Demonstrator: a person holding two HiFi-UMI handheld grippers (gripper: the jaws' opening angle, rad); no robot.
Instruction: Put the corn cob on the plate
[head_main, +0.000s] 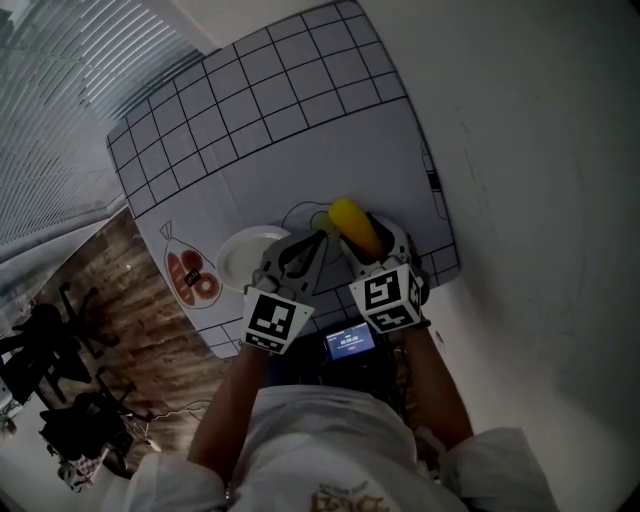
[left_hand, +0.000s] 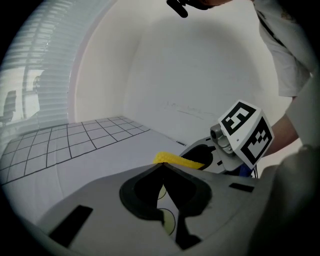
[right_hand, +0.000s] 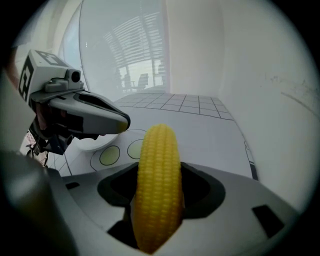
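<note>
The yellow corn cob (head_main: 353, 226) stands between the jaws of my right gripper (head_main: 368, 238), which is shut on it; in the right gripper view the corn cob (right_hand: 157, 165) fills the gap of the right gripper (right_hand: 159, 169), tip pointing away. The white plate (head_main: 240, 256) lies on the mat just left of it, partly under my left gripper (head_main: 318, 240). The left gripper (left_hand: 161, 166) is shut, tips touching, with nothing in it. In the left gripper view a sliver of the corn cob (left_hand: 175, 160) shows past the tips. The plate (right_hand: 92, 145) peeks out below the left gripper (right_hand: 117, 122).
A white mat (head_main: 300, 130) with a black grid covers the table. Outlined circles (right_hand: 110, 156) and a fish-like drawing (head_main: 192, 278) are printed near the front edge. A small lit screen (head_main: 350, 342) sits at the person's chest. Wooden floor (head_main: 120, 300) and dark chairs lie to the left.
</note>
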